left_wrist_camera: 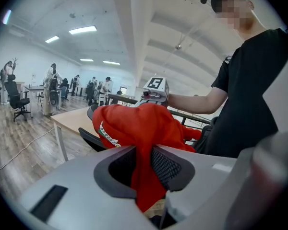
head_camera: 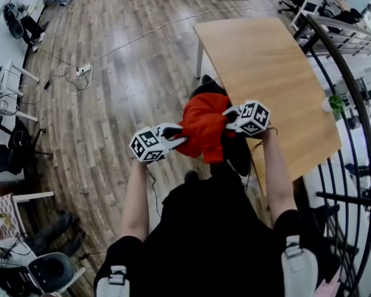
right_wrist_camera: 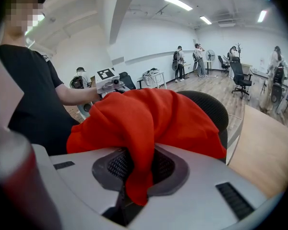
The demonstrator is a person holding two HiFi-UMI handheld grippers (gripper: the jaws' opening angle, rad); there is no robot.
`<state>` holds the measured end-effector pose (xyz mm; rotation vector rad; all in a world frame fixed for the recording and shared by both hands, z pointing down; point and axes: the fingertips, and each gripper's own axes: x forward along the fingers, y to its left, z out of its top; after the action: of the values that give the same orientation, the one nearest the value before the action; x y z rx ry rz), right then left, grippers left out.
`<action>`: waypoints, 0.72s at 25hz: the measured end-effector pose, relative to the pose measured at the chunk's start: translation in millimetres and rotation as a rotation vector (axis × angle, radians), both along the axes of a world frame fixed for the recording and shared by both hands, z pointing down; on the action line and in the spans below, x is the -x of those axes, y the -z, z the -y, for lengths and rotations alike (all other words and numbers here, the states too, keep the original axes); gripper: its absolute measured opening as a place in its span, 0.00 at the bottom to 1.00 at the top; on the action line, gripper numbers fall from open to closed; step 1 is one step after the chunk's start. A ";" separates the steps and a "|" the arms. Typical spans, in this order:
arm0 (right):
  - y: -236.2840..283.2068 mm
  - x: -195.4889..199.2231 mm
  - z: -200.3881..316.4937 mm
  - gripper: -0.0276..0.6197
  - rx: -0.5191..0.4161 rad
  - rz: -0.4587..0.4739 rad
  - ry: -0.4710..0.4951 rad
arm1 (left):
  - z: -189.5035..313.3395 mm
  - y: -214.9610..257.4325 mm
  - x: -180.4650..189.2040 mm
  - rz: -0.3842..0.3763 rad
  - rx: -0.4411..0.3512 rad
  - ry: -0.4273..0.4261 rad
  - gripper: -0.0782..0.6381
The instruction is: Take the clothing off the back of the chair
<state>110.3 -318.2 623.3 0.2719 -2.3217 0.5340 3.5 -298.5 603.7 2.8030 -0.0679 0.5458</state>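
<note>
A red piece of clothing (head_camera: 204, 124) is draped over the back of a black office chair (head_camera: 238, 152) right in front of me. My left gripper (head_camera: 176, 135) is shut on a fold of the red clothing (left_wrist_camera: 143, 147) at its left side. At the right side my right gripper (head_camera: 226, 121) is shut on another fold of the clothing (right_wrist_camera: 141, 143), which hangs down between its jaws. The chair's black back (right_wrist_camera: 209, 109) shows behind the cloth in the right gripper view. Both grippers face each other across the garment.
A light wooden table (head_camera: 266, 73) stands just beyond the chair, and a black railing (head_camera: 352, 135) curves along the right. Cables (head_camera: 80, 73) run over the wooden floor to the left. More chairs and people are far off in the room.
</note>
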 end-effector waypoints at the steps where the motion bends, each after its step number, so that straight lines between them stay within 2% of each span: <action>1: 2.7 1.8 -0.6 0.15 -0.003 0.009 -0.004 | -0.7 2.1 1.0 -0.010 -0.003 0.003 0.24; 6: 17.7 14.6 -1.0 0.15 -0.020 0.040 -0.003 | -3.2 11.4 8.3 -0.031 -0.013 0.016 0.24; 18: 34.3 94.2 -2.4 0.14 -0.079 0.051 0.150 | -8.3 24.6 51.3 -0.062 -0.063 0.110 0.24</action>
<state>16.1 -315.8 589.0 0.1214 -2.3925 0.3799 -47.8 -290.3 579.2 2.8541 -0.2287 0.4374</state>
